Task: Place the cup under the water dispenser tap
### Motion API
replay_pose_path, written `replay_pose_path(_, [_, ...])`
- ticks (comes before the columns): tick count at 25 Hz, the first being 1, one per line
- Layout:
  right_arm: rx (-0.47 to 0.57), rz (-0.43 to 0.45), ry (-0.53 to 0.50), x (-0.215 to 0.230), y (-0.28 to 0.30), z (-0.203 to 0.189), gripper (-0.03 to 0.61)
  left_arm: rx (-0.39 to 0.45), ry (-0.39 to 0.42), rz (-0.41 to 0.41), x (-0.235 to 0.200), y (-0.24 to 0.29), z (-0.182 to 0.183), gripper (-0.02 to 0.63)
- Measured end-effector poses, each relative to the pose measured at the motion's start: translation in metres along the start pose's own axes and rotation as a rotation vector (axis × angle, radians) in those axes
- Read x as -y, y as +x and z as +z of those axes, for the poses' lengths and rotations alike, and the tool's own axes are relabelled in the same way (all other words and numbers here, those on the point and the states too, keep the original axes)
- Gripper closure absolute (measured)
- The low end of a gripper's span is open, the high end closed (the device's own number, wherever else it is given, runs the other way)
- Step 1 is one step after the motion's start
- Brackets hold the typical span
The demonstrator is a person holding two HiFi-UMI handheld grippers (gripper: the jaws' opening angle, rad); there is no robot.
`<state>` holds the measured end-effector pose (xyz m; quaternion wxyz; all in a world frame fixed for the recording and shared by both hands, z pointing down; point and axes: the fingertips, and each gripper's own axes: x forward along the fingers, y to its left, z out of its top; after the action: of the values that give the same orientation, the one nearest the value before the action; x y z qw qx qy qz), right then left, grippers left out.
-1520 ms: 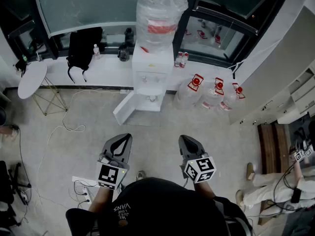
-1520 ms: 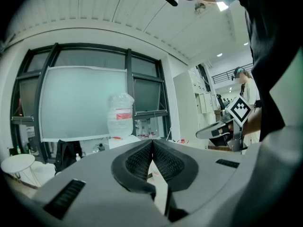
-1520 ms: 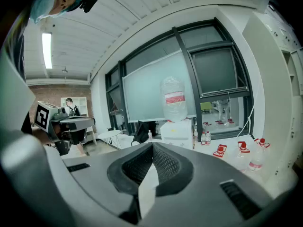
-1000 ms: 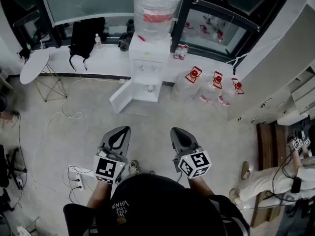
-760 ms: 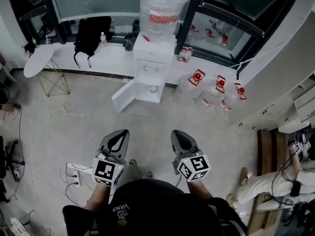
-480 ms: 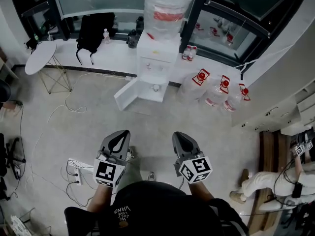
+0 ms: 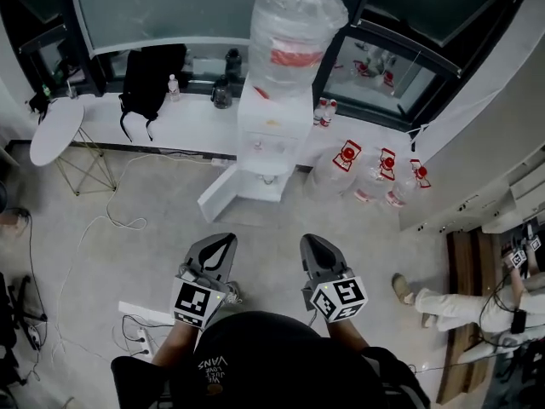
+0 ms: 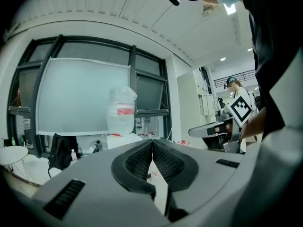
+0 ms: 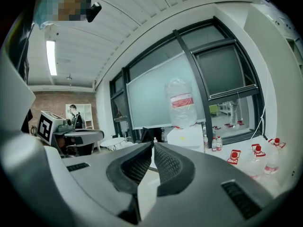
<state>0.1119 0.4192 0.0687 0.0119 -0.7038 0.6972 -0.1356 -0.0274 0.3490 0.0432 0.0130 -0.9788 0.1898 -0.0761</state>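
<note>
Left gripper (image 7: 223, 242) and right gripper (image 7: 310, 242), both closed and empty, side by side, well short of the water dispenser (image 7: 271, 139), spare bottles (image 7: 366, 173) just beside it

left gripper (image 7: 223, 239), right gripper (image 7: 309, 239): grey, black ribbed jaws | marker cubes (image 7: 197, 303) | black top (image 7: 255, 360)

White water dispenser (image 7: 272, 130); clear bottle (image 7: 294, 15), red label (image 7: 294, 57); black backpack (image 7: 146, 77).
</note>
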Motion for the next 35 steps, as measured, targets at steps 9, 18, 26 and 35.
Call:
replay_pose_path(9, [0.006, -0.072, -0.005, -0.015, 0.085, 0.011, 0.532, 0.016, 0.014, -0.073, -0.088, 0.024, -0.001, 0.594])
replay_pose_path(18, [-0.019, -0.048, -0.013, 0.002, 0.154, 0.010, 0.532, -0.013, -0.016, -0.046, -0.130, 0.051, -0.021, 0.594])
replay_pose_path(26, [-0.076, 0.051, -0.070, 0.045, 0.228, 0.011, 0.532, -0.014, -0.043, 0.045, -0.160, 0.103, -0.036, 0.594])
replay_pose_path(35, [-0.164, 0.137, -0.150, 0.086, 0.303, -0.004, 0.532, -0.008, -0.086, 0.090, -0.185, 0.168, -0.057, 0.594])
